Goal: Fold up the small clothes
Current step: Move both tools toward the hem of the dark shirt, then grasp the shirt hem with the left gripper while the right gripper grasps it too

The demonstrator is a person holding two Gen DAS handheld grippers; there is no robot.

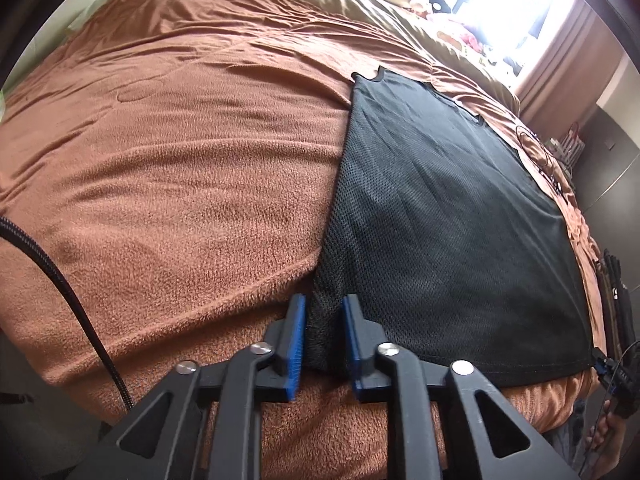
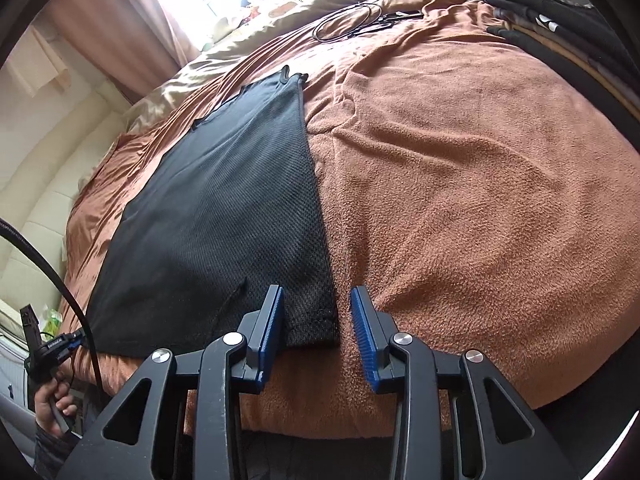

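A: Covering nearly everything is the brown fleece blanket (image 1: pixel 168 184) on the bed, rumpled in low ridges, with a tan sheet (image 1: pixel 352 4) showing past its far edge toward the bright window.

B: And the garment?

A: The black mesh shirt (image 1: pixel 440 216) lies flat on the blanket with its hem at the near edge of the bed. From the right wrist camera it sits left of centre, its right side edge running straight away from the camera.

B: Anything else on the bed?

A: A stack of dark folded clothes (image 2: pixel 560 16) at the far right corner, and a looped black cable (image 2: pixel 352 20) beyond the shirt.

B: The tools?

A: The left gripper (image 1: pixel 324 336) has its blue pads apart, straddling the shirt's near left corner. The right gripper (image 2: pixel 318 328) is spread wider around the near right corner, one pad over mesh, one over blanket. Neither pinches the cloth.
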